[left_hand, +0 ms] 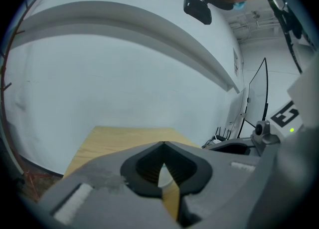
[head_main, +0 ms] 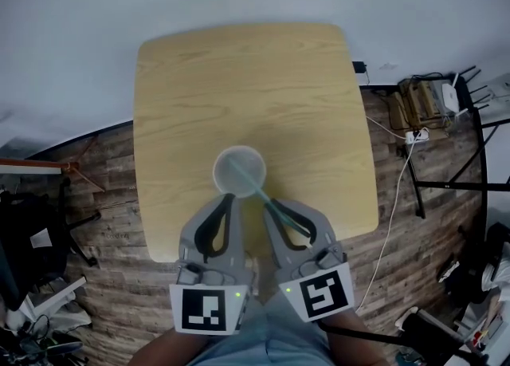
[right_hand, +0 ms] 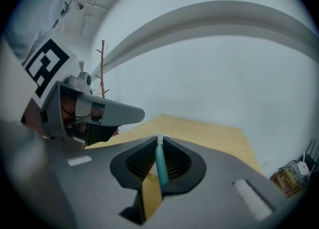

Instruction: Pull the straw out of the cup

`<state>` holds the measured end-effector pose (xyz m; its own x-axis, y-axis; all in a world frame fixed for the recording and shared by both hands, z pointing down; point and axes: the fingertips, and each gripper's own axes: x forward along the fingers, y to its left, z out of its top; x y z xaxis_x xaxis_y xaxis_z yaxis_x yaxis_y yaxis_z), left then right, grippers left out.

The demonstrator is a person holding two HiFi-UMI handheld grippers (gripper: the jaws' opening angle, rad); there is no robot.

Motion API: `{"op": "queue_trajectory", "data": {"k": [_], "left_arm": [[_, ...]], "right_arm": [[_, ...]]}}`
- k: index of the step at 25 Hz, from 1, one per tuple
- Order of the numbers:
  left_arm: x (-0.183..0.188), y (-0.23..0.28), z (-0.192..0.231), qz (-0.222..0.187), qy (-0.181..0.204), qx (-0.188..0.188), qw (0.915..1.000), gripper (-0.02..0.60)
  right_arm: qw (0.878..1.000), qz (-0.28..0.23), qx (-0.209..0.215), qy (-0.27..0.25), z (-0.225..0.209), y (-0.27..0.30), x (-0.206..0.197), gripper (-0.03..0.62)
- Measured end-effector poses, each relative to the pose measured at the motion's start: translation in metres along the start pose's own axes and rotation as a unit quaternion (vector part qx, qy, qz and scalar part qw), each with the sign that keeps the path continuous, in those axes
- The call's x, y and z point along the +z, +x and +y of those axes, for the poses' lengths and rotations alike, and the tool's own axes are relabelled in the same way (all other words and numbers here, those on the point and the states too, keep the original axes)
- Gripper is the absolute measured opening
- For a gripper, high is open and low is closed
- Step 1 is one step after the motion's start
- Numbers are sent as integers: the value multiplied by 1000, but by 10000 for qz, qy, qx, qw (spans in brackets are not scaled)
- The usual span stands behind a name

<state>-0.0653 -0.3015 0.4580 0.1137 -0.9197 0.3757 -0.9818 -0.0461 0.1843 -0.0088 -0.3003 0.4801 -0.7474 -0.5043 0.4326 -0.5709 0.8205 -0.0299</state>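
Observation:
A clear plastic cup [head_main: 239, 167] stands near the front edge of the light wooden table [head_main: 239, 85]. A teal straw [head_main: 253, 187] leans out of it toward the near right. My right gripper [head_main: 268, 204] is shut on the straw, which runs down between its pads in the right gripper view as the straw [right_hand: 160, 165]. My left gripper [head_main: 230, 196] sits at the cup's near rim with its tips together, pinching the rim. In the left gripper view a pale bit of the cup [left_hand: 164, 174] shows behind the closed tips of my left gripper [left_hand: 163, 143]. The two grippers are side by side, almost touching.
The table is bare apart from the cup. A black chair [head_main: 36, 237] stands on the wooden floor at the left. At the right are a white cable [head_main: 390, 221], a power strip [head_main: 416, 135], a router [head_main: 451, 97] and a black metal frame [head_main: 470, 185].

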Motion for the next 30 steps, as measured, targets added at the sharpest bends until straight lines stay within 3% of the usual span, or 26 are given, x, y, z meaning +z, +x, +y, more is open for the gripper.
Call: {"op": "queue_trajectory", "data": {"k": [17, 30], "left_arm": [[57, -47, -16, -738, 459, -554, 9947, 20], [96, -97, -32, -1398, 870, -1075, 9805, 20]], "right_arm": [[9919, -830, -962, -30, 12, -53, 63, 40], [9718, -1705, -1612, -222, 43, -101, 117, 40]]}}
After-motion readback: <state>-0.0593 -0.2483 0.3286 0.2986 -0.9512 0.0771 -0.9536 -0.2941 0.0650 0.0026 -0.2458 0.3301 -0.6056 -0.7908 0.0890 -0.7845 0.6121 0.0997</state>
